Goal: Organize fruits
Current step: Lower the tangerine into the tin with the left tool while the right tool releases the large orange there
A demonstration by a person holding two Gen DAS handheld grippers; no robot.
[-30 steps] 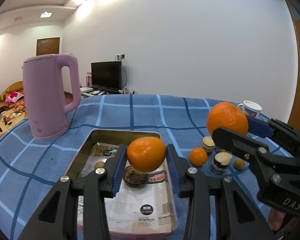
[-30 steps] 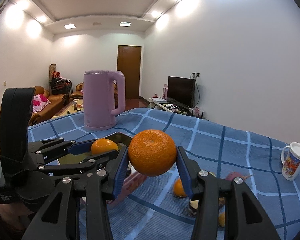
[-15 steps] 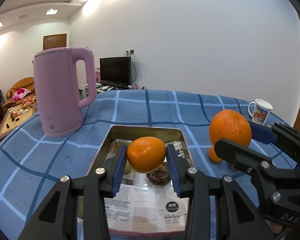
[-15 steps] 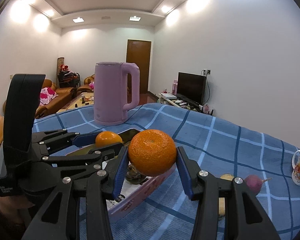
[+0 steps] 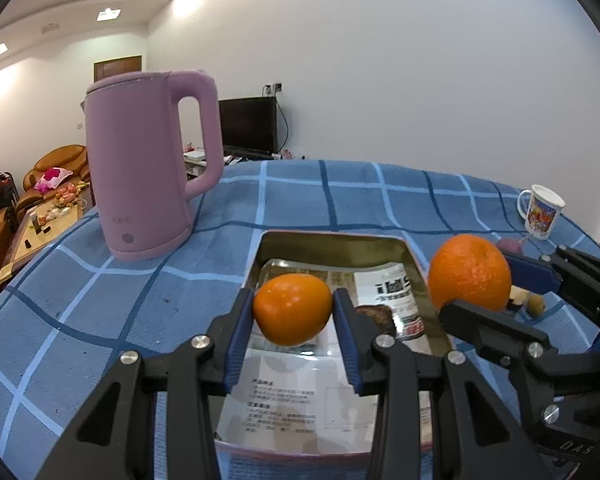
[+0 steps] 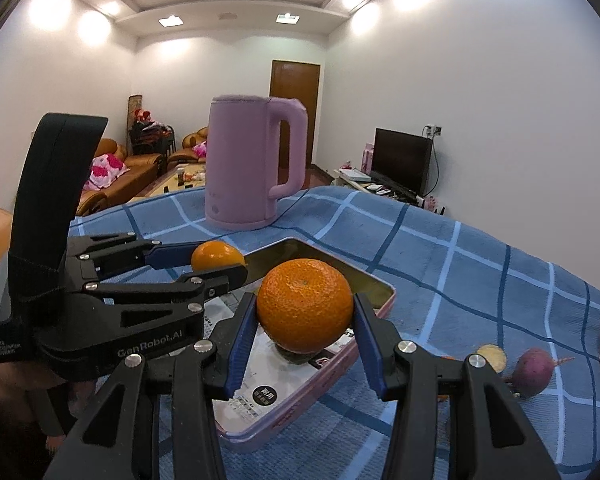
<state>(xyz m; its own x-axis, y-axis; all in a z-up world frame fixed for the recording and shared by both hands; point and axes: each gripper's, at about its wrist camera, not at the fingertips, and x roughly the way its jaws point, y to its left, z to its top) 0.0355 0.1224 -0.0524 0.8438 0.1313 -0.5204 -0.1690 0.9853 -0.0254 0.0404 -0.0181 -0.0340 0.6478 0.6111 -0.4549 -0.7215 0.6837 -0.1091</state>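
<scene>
Left gripper (image 5: 293, 309) and right gripper (image 6: 305, 307) each grasp an orange above the tin tray (image 5: 332, 245); release remains, and loose produce lies right of the right gripper.

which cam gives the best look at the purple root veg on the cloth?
Right wrist. The purple root vegetable lies in the open on the blue checked cloth, whole body and thin tail visible. In the left wrist view only a sliver of it shows behind the orange held by the right gripper.

Both wrist cameras look along their fingers, close above the shared tray (image 5: 336, 246); kettle (image 6: 256, 168) beyond.
</scene>
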